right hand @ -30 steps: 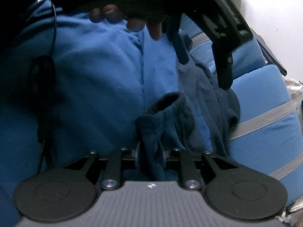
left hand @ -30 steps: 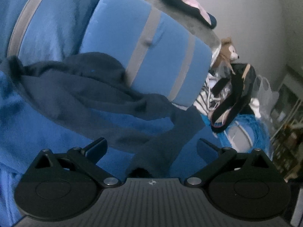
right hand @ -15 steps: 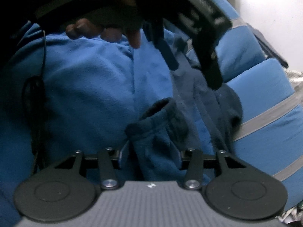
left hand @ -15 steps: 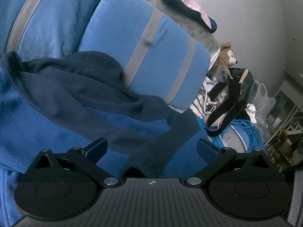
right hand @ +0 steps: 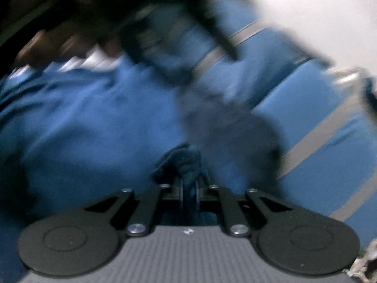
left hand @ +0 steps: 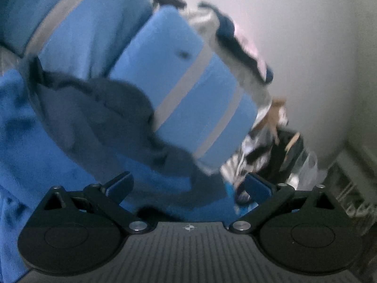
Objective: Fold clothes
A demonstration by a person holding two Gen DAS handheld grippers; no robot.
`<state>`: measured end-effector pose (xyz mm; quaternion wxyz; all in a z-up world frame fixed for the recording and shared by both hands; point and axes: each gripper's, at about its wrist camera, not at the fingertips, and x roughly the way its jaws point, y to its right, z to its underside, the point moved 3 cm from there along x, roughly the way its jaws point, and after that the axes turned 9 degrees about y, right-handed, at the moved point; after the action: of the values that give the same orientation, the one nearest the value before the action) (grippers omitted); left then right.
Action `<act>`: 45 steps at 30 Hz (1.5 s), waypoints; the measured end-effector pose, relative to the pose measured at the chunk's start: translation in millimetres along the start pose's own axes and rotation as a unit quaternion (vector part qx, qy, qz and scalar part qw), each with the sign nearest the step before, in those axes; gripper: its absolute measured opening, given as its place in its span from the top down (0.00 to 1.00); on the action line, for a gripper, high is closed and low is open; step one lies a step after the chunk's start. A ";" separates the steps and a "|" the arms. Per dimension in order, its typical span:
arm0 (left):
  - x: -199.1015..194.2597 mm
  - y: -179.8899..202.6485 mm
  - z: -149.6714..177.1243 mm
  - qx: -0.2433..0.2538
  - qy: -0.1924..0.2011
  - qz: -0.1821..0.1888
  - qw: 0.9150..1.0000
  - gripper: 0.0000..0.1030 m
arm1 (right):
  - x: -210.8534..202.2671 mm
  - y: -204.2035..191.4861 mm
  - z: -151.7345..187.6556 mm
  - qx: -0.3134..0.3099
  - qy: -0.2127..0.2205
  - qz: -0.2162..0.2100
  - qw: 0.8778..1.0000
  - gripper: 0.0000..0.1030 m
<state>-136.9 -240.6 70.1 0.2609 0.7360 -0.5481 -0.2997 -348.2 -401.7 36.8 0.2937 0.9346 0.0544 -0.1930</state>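
Dim, bluish indoor light. Both fisheye views bend hard at the edges and smear with motion blur, worst across the top of the right wrist view. The pale wall (left hand: 306, 47) is brightest.

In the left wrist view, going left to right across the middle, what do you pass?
Blue blanket → dark navy garment → blue cushion with grey stripes → blurred brown plush toy → pale wall.

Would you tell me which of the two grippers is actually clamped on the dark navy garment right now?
The right gripper: its fingers are pinched together on a bunch of the navy garment. The left gripper is spread wide open.
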 end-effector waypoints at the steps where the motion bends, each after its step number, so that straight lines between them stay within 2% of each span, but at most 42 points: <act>1: -2.3 -2.5 -2.8 -0.011 0.007 0.002 1.000 0.00 | 0.5 -1.6 -4.2 -0.020 0.014 0.035 0.999 0.90; 2: -4.3 -5.4 -5.1 -0.022 0.012 0.002 1.000 0.00 | 0.8 -3.4 -8.3 -0.041 0.027 0.069 0.996 0.90; 4: -6.7 -12.5 -6.4 -0.042 0.014 -0.002 0.999 0.00 | 5.7 -19.2 -6.7 -0.084 0.022 0.067 0.994 0.90; 7: -7.3 -24.4 -3.5 -0.068 0.001 -0.013 0.998 0.00 | 14.7 -49.5 11.7 -0.131 -0.017 0.000 0.991 0.90; 11: -2.9 -38.9 7.3 -0.094 -0.038 -0.036 0.994 0.00 | 8.8 -76.3 39.4 -0.195 -0.055 -0.074 0.977 0.90; 14: 3.5 -47.4 18.8 -0.112 -0.079 -0.061 0.989 0.00 | 2.6 -80.8 49.4 -0.210 -0.062 -0.088 0.972 0.91; 18: 11.4 -57.8 34.6 -0.133 -0.133 -0.088 0.978 0.00 | 1.8 -76.8 49.1 -0.191 -0.063 -0.089 0.976 0.91; 23: 20.4 -57.7 57.6 -0.169 -0.178 -0.068 0.967 0.00 | 5.6 -66.8 41.8 -0.135 -0.065 -0.086 0.985 0.90; 28: 30.0 -62.3 80.2 -0.252 -0.195 -0.045 0.947 0.01 | 7.8 -49.6 30.7 -0.053 -0.062 -0.075 0.994 0.90; 32: 38.6 -67.3 94.4 -0.317 -0.186 -0.040 0.929 0.03 | 7.2 -41.8 24.6 -0.015 -0.056 -0.066 0.996 0.90; 34: 41.3 -67.8 94.9 -0.329 -0.175 -0.039 0.927 0.23 | 6.6 -41.1 22.7 -0.017 -0.050 -0.064 0.997 0.90; 38: 42.3 -66.5 90.4 -0.325 -0.161 -0.052 0.930 0.32 | -4.6 -52.2 25.1 -0.050 -0.038 -0.059 0.996 0.90; 44: 43.6 -61.6 89.2 -0.304 -0.157 -0.072 0.937 0.59 | -17.6 -61.9 30.2 -0.095 -0.022 -0.056 0.994 0.90; 45: 43.8 -61.0 89.2 -0.300 -0.156 -0.075 0.938 0.67 | -22.4 -63.9 30.0 -0.098 -0.020 -0.055 0.993 0.90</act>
<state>-152.4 -271.6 -41.2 0.3577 0.6063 -0.4096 -0.5802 -392.5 -366.0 -10.7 0.3738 0.8929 0.1181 -0.2213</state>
